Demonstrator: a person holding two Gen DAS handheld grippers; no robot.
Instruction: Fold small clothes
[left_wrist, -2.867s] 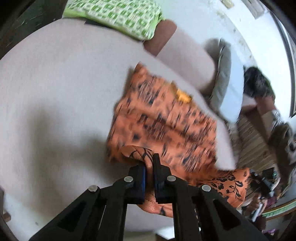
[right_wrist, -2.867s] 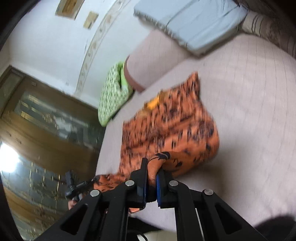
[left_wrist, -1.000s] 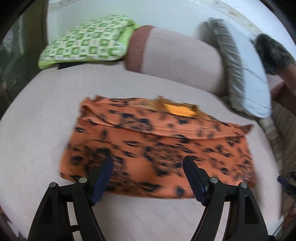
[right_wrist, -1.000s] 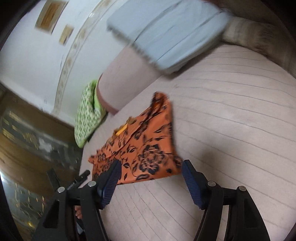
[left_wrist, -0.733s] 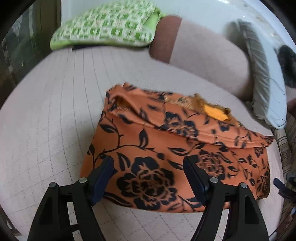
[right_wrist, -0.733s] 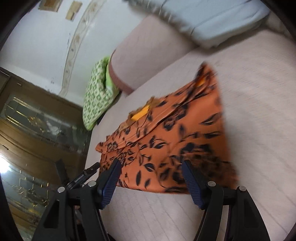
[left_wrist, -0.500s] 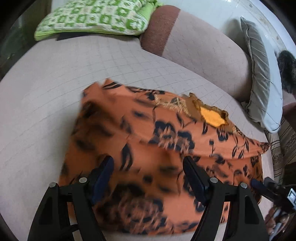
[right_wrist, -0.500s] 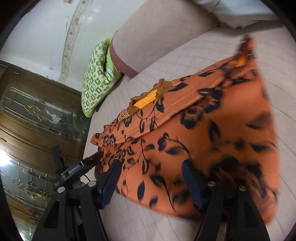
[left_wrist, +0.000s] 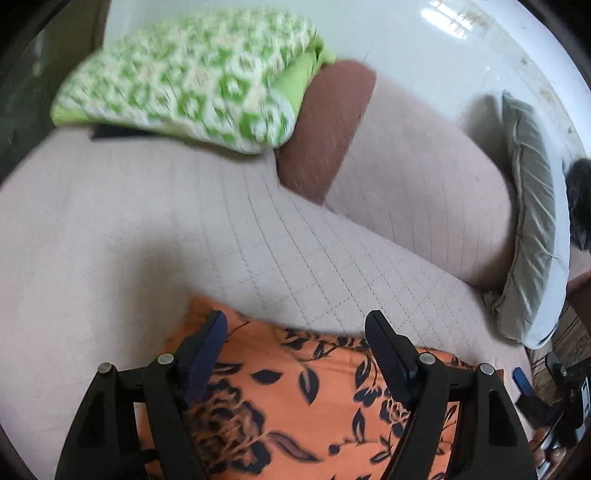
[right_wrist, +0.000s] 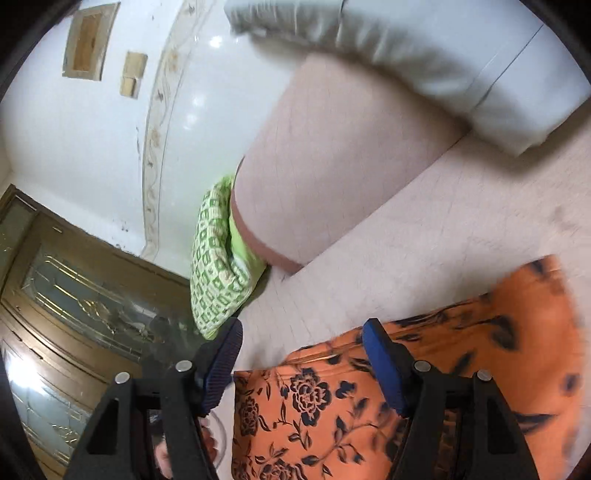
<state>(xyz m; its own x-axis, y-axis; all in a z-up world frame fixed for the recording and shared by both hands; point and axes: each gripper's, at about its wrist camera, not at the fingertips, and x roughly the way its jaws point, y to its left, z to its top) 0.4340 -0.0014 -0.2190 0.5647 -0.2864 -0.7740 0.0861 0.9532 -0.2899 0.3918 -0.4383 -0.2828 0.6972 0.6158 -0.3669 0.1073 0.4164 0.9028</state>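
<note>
Orange floral garment (left_wrist: 295, 406) lies flat on the pale pink quilted bed cover (left_wrist: 147, 240), folded, black flower print facing up. All places below are given w/ ref to that garment.

Left gripper (left_wrist: 295, 325): jaws wide apart, nothing btwn the pads, nothing held. It hangs over the garment's far edge; left fingertip (left_wrist: 214, 328) sits over the far-left corner of the cloth, the right one over the far edge further along. Whether the tips touch the fabric can't be told from this view. Bare cover shows just past the tips.

Right gripper (right_wrist: 303, 332): also spread wide, empty. Its right finger (right_wrist: 380, 354) is over the garment's near-left part; the left finger (right_wrist: 221, 354) is off the cloth, past its left edge, over bare cover and the bed's side. The garment (right_wrist: 406, 398) fills the lower right of that view, right part blurred.

Beyond the garment's far edge: a pink bolster w/ a brown end (left_wrist: 406, 177) runs along the white wall. Far-left of the garment, a green-and-white patterned pillow (left_wrist: 192, 81) lies next to the bolster's brown end. Far-right, a grey pillow (left_wrist: 532, 229) leans against the bolster. Left of the garment, past the bed's side, a wooden door w/ patterned glass (right_wrist: 74, 314).
</note>
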